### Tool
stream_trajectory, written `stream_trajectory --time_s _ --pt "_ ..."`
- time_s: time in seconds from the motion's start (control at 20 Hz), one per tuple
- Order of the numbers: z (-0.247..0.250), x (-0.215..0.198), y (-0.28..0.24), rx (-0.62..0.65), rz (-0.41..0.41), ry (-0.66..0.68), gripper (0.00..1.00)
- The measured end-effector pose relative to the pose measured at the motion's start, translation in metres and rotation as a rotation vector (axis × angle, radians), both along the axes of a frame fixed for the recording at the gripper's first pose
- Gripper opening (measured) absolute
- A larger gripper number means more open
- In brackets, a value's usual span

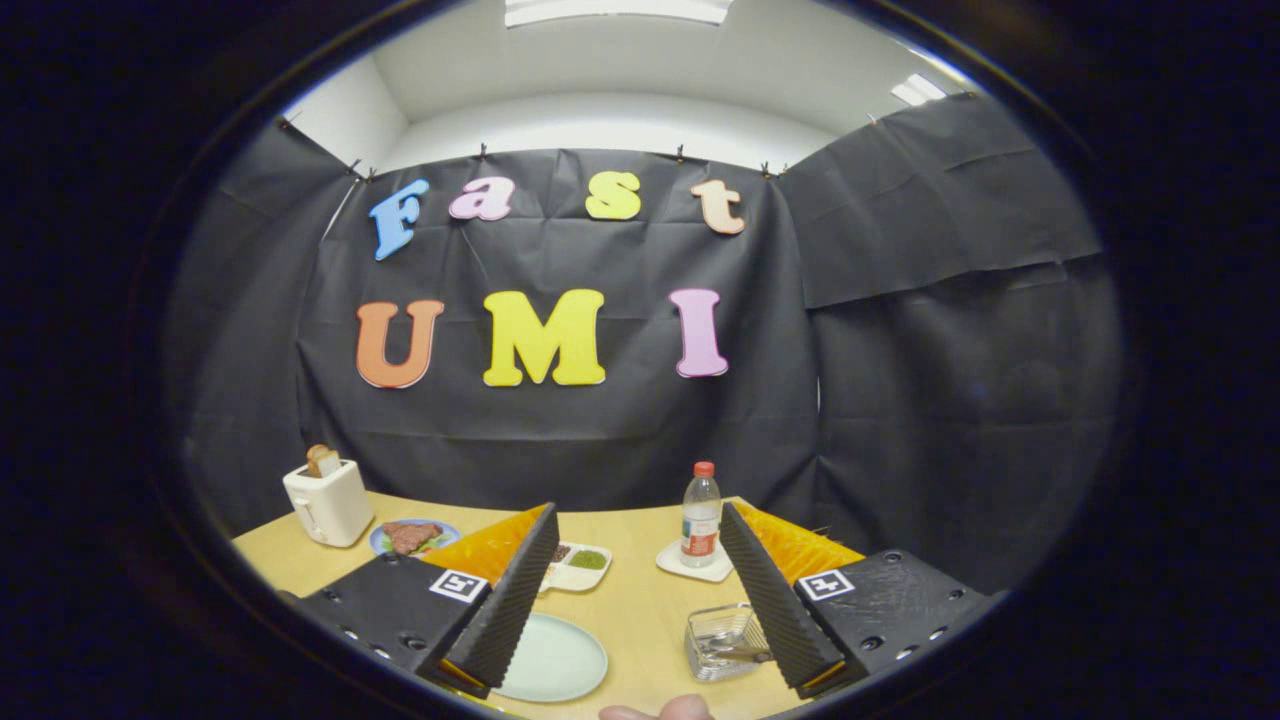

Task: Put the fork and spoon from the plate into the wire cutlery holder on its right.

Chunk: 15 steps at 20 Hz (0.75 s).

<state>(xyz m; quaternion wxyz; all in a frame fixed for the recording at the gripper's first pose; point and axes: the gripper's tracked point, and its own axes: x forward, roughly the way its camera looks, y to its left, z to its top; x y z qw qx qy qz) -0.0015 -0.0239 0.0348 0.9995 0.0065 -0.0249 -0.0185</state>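
Note:
My gripper (637, 520) is open, its two black ribbed fingers (510, 600) spread wide above the wooden table (645, 620). The pale green plate (555, 662) lies below and between the fingers, by the left one, and its visible surface is bare. To its right stands the wire cutlery holder (722, 642), partly behind the right finger. Some dark metal pieces show inside it; I cannot tell which cutlery they are. Nothing is between the fingers.
Beyond the fingers stand a water bottle (700, 515) on a white coaster (690, 567), a divided dish with sauces (578, 566), a plate of meat (412, 537) and a white toaster (328, 502) holding toast. A person's fingertip (662, 710) shows at the near table edge.

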Motion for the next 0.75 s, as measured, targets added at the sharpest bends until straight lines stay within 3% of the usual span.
stream_trajectory --time_s 0.75 --pt "-0.0003 0.0009 -0.0003 -0.002 -0.002 0.002 0.96"
